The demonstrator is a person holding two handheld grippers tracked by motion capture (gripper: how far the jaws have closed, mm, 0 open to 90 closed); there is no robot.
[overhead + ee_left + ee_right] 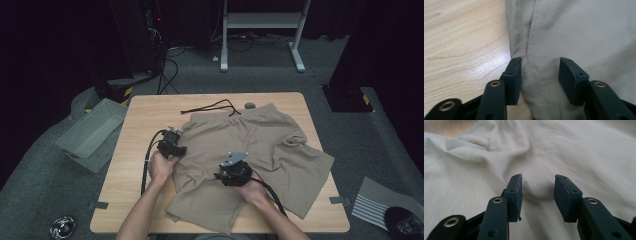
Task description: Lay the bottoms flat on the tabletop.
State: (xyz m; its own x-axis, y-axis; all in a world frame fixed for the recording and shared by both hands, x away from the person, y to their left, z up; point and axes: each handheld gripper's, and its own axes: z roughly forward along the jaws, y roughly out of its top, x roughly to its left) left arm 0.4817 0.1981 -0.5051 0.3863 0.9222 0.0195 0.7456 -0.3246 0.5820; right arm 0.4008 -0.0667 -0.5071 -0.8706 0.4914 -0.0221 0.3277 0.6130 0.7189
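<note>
Dark room, grey carpet floor (pixel 45 165), black drapes all round. White metal frame (pixel 261 30) at top centre of the high view, with cables on the floor to its left. Light wood table (pixel 145 112) fills the middle of the frame.

Beige shorts (pixel 255 150) spread over the centre and right of the table, waistband toward the top edge, one leg hem hanging near the bottom edge. Fabric is rumpled, with folds across the middle. A black cord (pixel 212 106) lies loose on the wood just above the waistband, with a small grey round thing (pixel 249 105) beside it.

Grey tray (pixel 92 132) sits off the table's left edge on the floor; it looks empty. A striped grey sheet (pixel 377 202) lies at lower right.

Left gripper (pixel 171 142) sits at the shorts' left edge, right gripper (pixel 234 170) over the middle of the fabric; the high view cannot resolve the jaws.

Left gripper view adds this: left gripper (pixel 540 72) jaws partway apart, straddling a stitched seam at the shorts' (pixel 579 32) edge, bare wood on the left, pads not pressing.

Right gripper view: right gripper (pixel 537 191) jaws partway apart over a raised bump of fabric (pixel 574 150), with cloth between the pads and no visible pinch.
</note>
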